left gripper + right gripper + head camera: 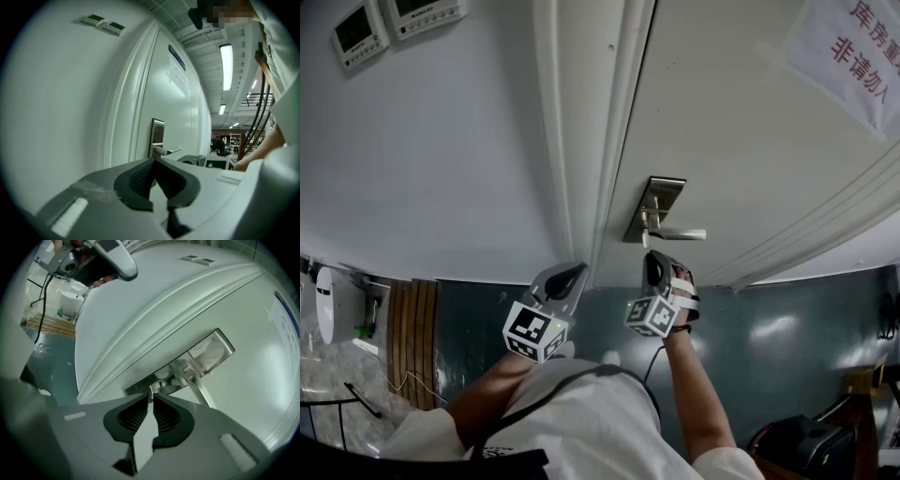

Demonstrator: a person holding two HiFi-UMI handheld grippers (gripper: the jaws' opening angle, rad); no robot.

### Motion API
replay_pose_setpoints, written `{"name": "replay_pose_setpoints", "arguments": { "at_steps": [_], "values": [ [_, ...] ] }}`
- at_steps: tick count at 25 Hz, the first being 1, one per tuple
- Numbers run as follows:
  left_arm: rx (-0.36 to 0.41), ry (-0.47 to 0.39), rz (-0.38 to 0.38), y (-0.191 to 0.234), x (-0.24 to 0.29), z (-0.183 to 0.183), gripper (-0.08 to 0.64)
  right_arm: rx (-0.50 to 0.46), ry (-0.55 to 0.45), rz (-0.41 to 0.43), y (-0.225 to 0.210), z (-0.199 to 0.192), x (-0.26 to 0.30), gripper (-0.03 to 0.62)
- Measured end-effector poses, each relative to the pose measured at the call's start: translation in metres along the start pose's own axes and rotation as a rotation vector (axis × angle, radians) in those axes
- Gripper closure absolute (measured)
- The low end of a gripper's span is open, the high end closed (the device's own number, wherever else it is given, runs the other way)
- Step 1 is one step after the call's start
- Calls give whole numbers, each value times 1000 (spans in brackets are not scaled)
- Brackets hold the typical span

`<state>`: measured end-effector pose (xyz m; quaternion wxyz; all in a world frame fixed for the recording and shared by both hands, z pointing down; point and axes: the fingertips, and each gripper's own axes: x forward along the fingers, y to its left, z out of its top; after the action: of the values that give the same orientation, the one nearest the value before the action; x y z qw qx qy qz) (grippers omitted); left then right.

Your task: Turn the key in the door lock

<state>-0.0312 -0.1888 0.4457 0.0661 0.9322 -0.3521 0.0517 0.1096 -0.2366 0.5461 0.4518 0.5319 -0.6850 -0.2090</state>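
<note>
Key [153, 390] in white door [741, 141], teal floor [787, 328]

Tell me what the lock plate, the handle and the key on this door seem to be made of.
Lock plate: metal, likely polished steel or chrome, since it mirrors its surroundings.
Handle: the same bright silvery metal, with sharp highlights.
Key: probably silvery metal; too small to tell more.
Door: smooth matt white paint; what lies underneath cannot be told.

Dim, greyish light from glaring ceiling strips [226, 65]; fisheye views bend and blacken at edges.
</note>
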Motion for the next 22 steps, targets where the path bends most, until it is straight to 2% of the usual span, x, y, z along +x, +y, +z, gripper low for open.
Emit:
{"name": "replay_pose_setpoints", "arguments": {
  "at_steps": [7,10,15,22],
  "values": [
    [1,-1,-5,-9,6,1,555,61,-51,-21,-7,6,-12,560],
    [0,1,-16,-14,6,3,555,153,-106,-32,-16,18,-24,561],
    [3,-14,-35,-23,7,12,555,366,-212,-36,-34,36,-48,561],
    [22,-21,-57,-33,7,21,555,524,-309,-41,-56,54,-83,561]
  ]
}}
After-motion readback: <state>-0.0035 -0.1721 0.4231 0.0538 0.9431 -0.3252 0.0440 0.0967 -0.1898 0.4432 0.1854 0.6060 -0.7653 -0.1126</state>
